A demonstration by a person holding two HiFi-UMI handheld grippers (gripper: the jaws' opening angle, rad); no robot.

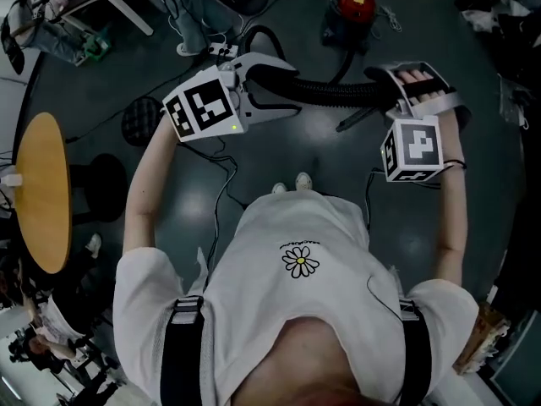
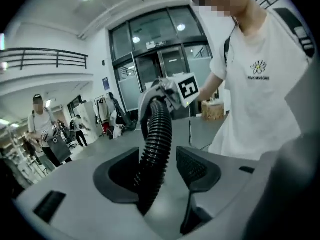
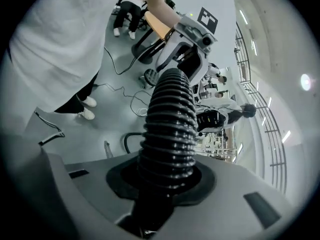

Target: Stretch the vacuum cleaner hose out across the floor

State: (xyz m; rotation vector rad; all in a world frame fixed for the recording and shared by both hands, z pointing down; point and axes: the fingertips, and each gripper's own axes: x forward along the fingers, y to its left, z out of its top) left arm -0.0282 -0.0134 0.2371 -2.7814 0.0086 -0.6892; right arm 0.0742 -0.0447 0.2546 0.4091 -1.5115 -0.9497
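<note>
The black ribbed vacuum hose [image 1: 330, 90] hangs level in the air in front of me, stretched between my two grippers. My left gripper [image 1: 266, 81] is shut on one part of the hose [image 2: 157, 134], which passes between its pads [image 2: 197, 169] and runs on toward the other gripper. My right gripper [image 1: 397, 87] is shut on the hose [image 3: 170, 119] too, its dark pads [image 3: 125, 179] closed tightly round the ribs. Beyond the left gripper the hose curves down toward the red vacuum cleaner [image 1: 353, 2] on the floor.
A round wooden table [image 1: 42, 193] stands at the left, with a black stool [image 1: 106, 184] beside it. Thin cables [image 1: 224, 184] trail over the grey floor near my shoes [image 1: 292, 183]. A dark wand piece [image 1: 359, 118] lies below the hose. People stand further off [image 2: 40, 129].
</note>
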